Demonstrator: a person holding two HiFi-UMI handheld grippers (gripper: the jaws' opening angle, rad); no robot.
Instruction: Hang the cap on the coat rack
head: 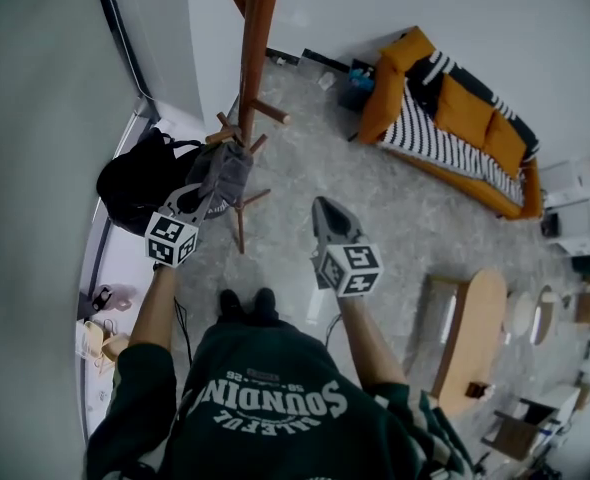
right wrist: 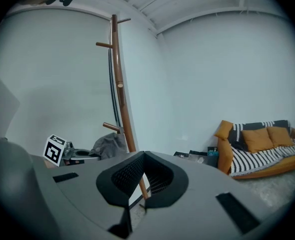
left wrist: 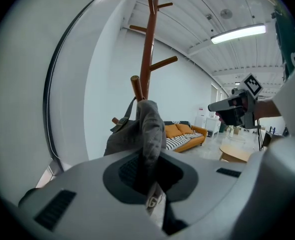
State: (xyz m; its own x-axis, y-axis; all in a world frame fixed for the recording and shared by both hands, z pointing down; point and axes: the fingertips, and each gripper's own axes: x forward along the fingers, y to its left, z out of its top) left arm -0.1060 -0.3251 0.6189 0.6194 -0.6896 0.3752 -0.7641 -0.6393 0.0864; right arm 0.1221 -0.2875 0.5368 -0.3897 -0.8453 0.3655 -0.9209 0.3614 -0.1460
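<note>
Jaws of left gripper [head: 207, 190] pinch crumpled grey fabric cap [head: 231, 168] by wooden coat rack [head: 258, 28]; right gripper [head: 322, 206] closed, empty.

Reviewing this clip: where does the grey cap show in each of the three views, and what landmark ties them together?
Head view: cap is left of centre, by the lower pegs of the coat rack.
Left gripper view: cap is in the centre, clamped in the left gripper, with the rack behind it.
Right gripper view: cap is at lower left, beside the rack's pole.
Shared landmark: the brown coat rack.
</note>
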